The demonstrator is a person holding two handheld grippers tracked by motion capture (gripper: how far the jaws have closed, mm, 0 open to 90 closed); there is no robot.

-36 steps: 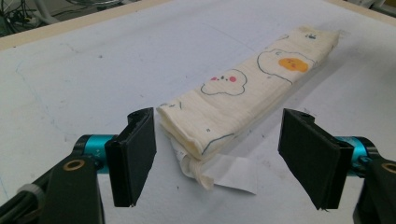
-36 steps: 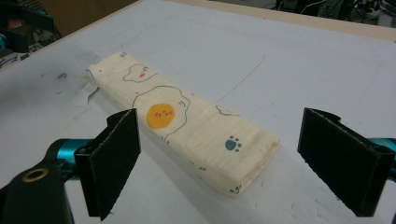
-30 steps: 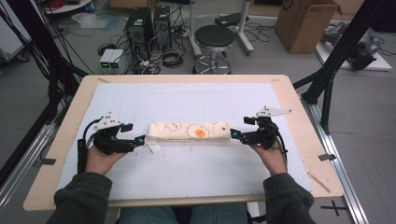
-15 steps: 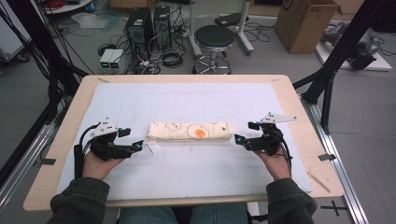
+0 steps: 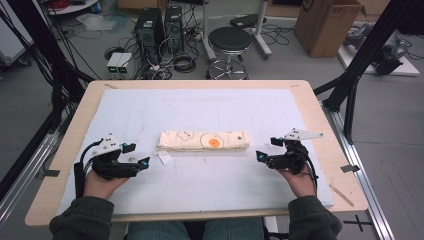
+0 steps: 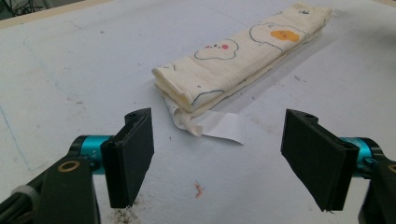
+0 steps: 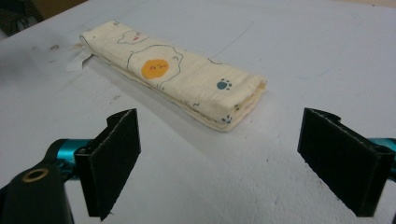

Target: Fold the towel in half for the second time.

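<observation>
While the folded cream cloth with printed pictures (image 5: 203, 140) lies mid-worktop, the left gripper (image 5: 140, 163) and right gripper (image 5: 261, 156) flank it, both released.

Soft cloth on a matt white mat, with my matt black jaws around.

The folded cloth (image 5: 203, 141) at the middle of the frame looks like soft woven cotton, cream, matt, with a fine crinkled texture and printed drawings; its white label (image 6: 219, 126) looks thin and smooth, like paper or satin. The white mat (image 5: 200, 110) under it is matt, a little rough, with small stains and pen lines. The table (image 5: 320, 115) edge is pale wood, smooth. My left gripper (image 6: 219, 163) and my right gripper (image 7: 233, 161) have matt black pads with a fine foam-like grain, on glossy turquoise metal parts and black plastic.
</observation>
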